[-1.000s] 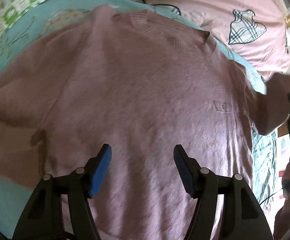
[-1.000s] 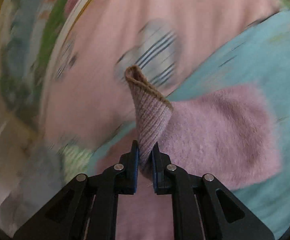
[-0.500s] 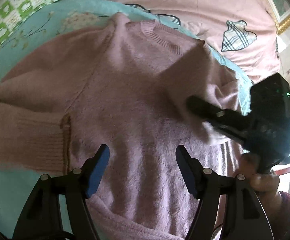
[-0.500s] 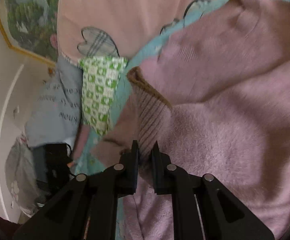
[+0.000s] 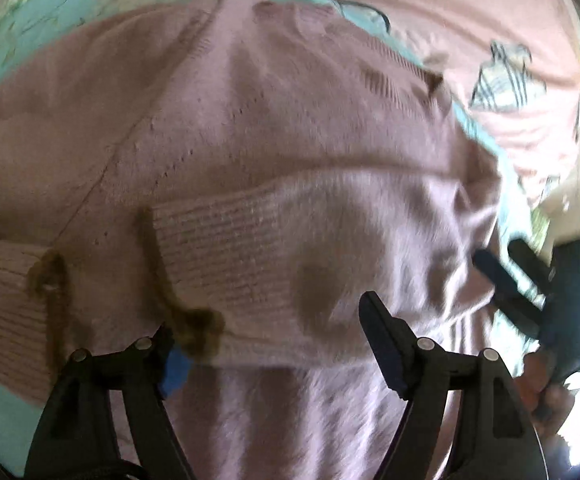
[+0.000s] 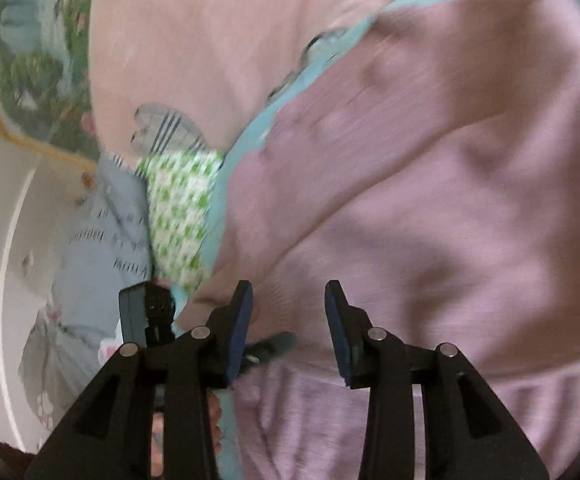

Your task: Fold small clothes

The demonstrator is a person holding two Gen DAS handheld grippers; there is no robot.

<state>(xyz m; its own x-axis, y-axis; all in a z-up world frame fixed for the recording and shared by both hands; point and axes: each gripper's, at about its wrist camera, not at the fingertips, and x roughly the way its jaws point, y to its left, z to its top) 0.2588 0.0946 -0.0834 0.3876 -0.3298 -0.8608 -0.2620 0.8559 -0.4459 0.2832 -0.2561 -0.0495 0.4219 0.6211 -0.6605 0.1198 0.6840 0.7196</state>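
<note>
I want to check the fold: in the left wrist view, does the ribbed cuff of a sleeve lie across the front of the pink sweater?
Yes, the ribbed cuff lies flat across the front of the pink sweater.

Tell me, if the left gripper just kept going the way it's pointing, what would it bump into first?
Most likely the pink sweater: the left gripper hangs open right over the sleeve folded across its front. Its ribbed cuff fills the gap ahead; exact depth is hard to judge.
</note>
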